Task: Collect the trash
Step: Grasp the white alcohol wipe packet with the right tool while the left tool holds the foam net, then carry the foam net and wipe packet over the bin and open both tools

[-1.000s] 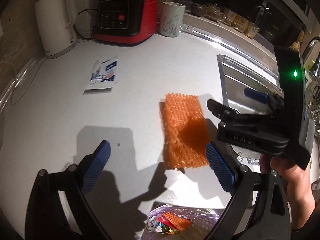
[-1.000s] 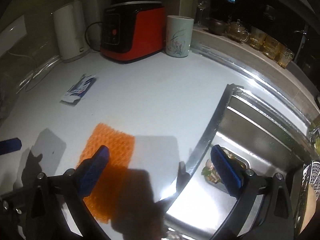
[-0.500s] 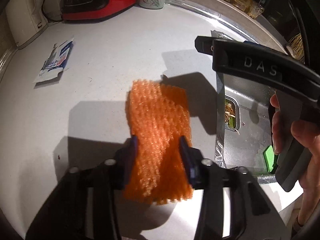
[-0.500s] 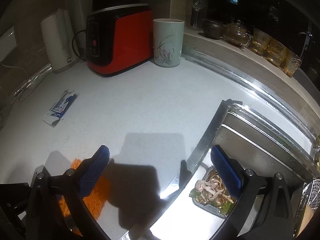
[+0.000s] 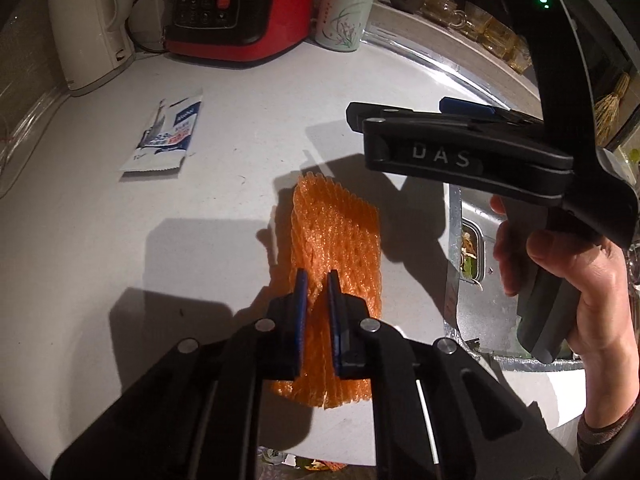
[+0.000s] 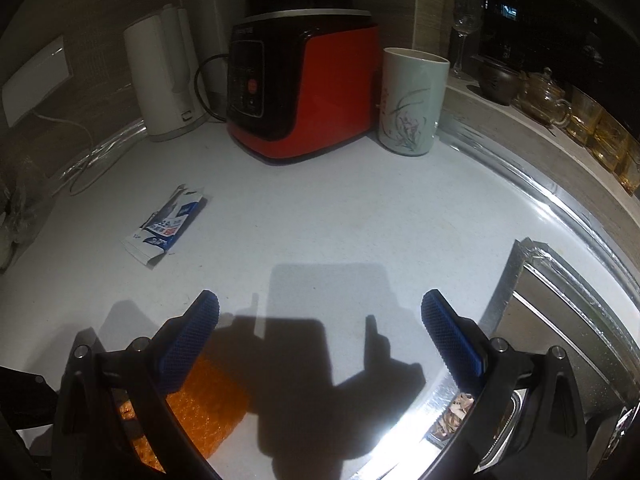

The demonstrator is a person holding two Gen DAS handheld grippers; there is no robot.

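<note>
Since the earlier frames the left gripper (image 5: 317,312) has come in over the orange foam net (image 5: 336,240), and its fingers have just been closing from wide open to a narrow pinch with the net's near end between them; the right gripper (image 6: 318,338) has slid across the desk (image 5: 100,240), away from the net and toward the back of the counter. In the left wrist view the net sits at the centre of the frame, bunched into ridges where the blue pads squeeze it, its long axis running from the lower centre up toward the upper centre, slightly tilted left at the far end. Whether it is already clear of the desk I cannot tell; the far end looks to be resting on it. The right gripper's fingers stand wide apart and empty, with only shadow between them, the net showing at the lower left of that view (image 6: 208,404). As for progress, the grasp on the net looks made but the net is not yet bagged; a plastic bag of scraps peeks in at the bottom edge of the left view (image 5: 296,462). A blue-and-white wrapper (image 5: 166,138) lies flat in the upper left, untouched, and seems the next piece left to gather.
</note>
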